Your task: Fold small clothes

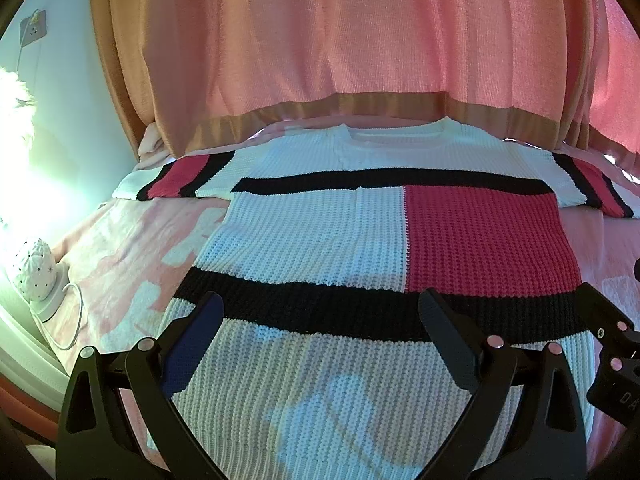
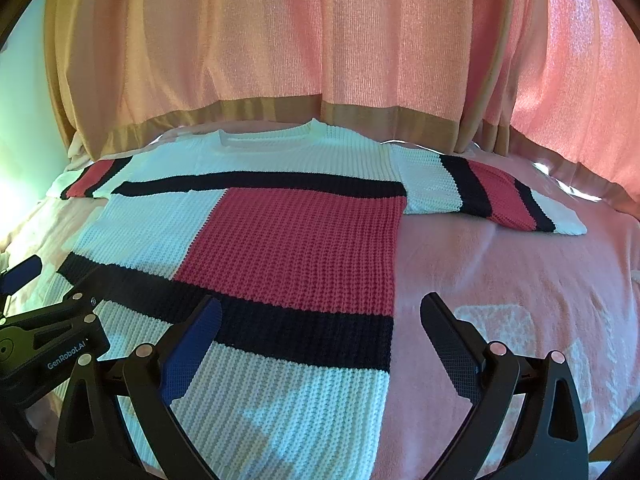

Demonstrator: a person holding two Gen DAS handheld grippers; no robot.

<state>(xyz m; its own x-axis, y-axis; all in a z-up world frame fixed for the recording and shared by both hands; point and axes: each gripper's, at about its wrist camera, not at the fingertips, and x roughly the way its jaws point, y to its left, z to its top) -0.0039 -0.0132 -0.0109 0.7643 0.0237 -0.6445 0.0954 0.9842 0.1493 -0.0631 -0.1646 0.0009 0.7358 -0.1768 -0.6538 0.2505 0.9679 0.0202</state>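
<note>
Ahead of me a pink curtain (image 1: 360, 32) with a tan hem band hangs down to the far edge of the bed (image 2: 500, 280), which is covered in a pink blanket with pale patches. To my left, a pale wall (image 1: 68, 92) carries a socket (image 1: 33, 28), and bright light floods in beside a white perforated lamp (image 1: 34, 274) with its cord.

The knitted sweater (image 2: 248, 248) lies flat on the pink bed (image 2: 500, 272), collar toward the far edge. The right tool (image 2: 320, 312) hovers wide apart over its hem.
</note>
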